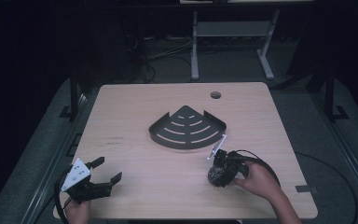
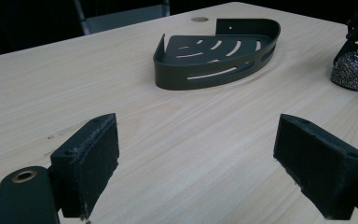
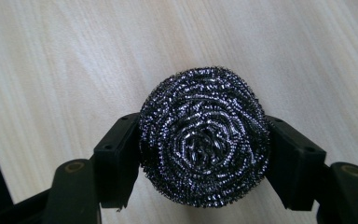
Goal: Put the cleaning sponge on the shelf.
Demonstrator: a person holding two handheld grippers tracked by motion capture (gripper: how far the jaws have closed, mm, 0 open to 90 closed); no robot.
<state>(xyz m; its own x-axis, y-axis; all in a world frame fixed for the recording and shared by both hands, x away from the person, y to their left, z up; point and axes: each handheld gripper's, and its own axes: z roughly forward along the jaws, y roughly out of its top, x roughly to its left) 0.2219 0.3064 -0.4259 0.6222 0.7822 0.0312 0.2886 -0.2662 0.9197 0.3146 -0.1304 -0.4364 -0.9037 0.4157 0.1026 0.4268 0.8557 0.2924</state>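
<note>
A round steel-wool scourer (image 3: 203, 140) sits on the wooden table (image 1: 135, 102) near its front right. My right gripper (image 3: 204, 154) is shut on it, one black pad pressed against each side; the same scourer (image 1: 215, 175) and gripper (image 1: 220, 171) appear from above under a hand. A dark, slotted, fan-shaped corner shelf (image 1: 186, 143) lies at the table's middle, just behind the right gripper. My left gripper (image 1: 107, 169) rests at the front left, open with nothing between its pads (image 2: 91, 158). From there the shelf (image 2: 205, 77) and the scourer (image 2: 354, 70) lie ahead.
A round cable hole (image 1: 215, 94) sits near the table's far edge. A black cable (image 1: 261, 163) loops from the right gripper over the front right. A white desk frame (image 1: 195, 46) stands on the floor beyond the table.
</note>
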